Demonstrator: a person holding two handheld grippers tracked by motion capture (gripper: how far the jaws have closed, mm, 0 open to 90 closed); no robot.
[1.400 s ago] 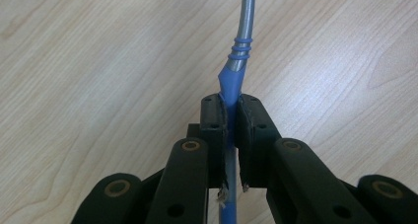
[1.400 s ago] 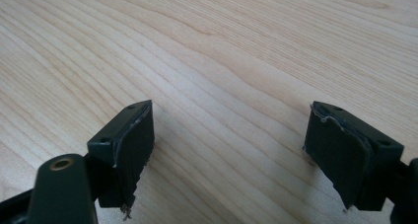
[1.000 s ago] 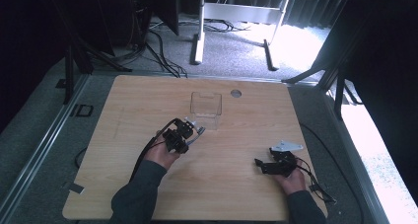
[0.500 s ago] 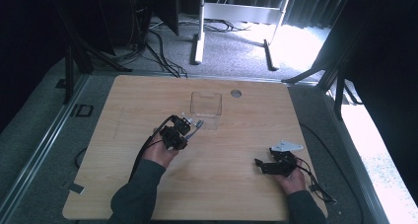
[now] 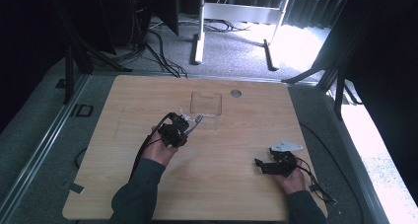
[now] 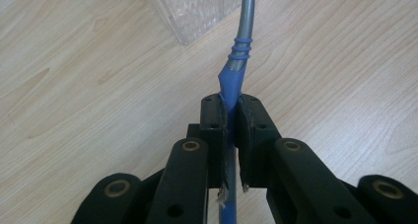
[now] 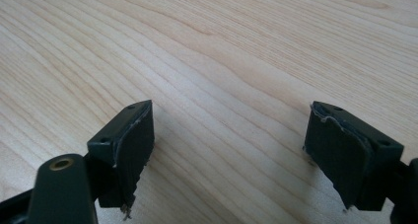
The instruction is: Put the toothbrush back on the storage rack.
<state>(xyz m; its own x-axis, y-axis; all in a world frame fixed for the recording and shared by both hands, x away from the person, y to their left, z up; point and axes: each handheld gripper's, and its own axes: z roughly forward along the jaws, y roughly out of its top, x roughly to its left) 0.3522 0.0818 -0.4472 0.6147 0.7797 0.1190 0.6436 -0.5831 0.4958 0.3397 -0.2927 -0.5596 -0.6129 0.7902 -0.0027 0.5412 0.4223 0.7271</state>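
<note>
My left gripper (image 6: 229, 105) is shut on the blue handle of a metal utensil (image 6: 240, 51), whose grey shaft runs forward past a corner of a clear plastic container (image 6: 194, 12). In the high view the left gripper (image 5: 185, 128) sits left of the table's middle. The utensil (image 5: 196, 121) points from it toward the container (image 5: 206, 105) just beyond. My right gripper (image 7: 229, 135) stands open over bare wood with nothing between its jaws. It rests low at the table's front right (image 5: 258, 163), held by a hand.
The wooden table (image 5: 128, 100) has a small round grommet (image 5: 235, 93) near its far edge, right of the container. Cables trail from both grippers. A grey three-cornered plate (image 5: 287, 145) tops the right gripper. Beyond the table are a carpeted floor, cables and stand legs.
The left gripper with the utensil has crept slightly toward the container. The right gripper has stayed where it was.
</note>
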